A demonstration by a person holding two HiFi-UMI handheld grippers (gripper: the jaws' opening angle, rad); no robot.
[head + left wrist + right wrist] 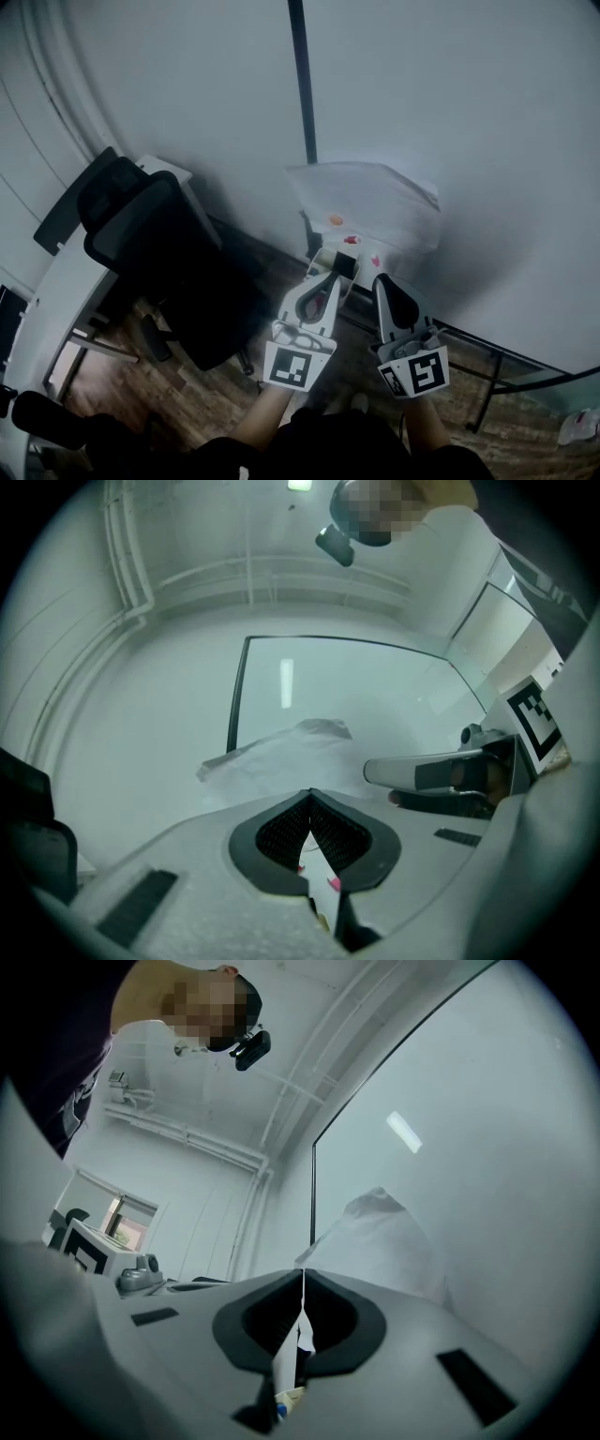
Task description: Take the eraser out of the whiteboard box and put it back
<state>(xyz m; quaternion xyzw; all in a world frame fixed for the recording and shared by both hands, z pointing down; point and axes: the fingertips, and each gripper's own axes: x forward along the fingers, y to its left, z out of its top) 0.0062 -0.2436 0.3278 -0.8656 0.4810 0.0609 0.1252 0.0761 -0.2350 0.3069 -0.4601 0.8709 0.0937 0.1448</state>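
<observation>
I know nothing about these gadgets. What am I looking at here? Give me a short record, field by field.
Setting: whiteboard on a wall, wooden floor below
On the board: crumpled white bag with reddish spots
Left gripper: held up toward the board, jaws together, nothing between them
Right gripper: beside it, jaws together, nothing between them
Eraser: cannot be made out
Nearby: black office chair at the left, next to a white desk
</observation>
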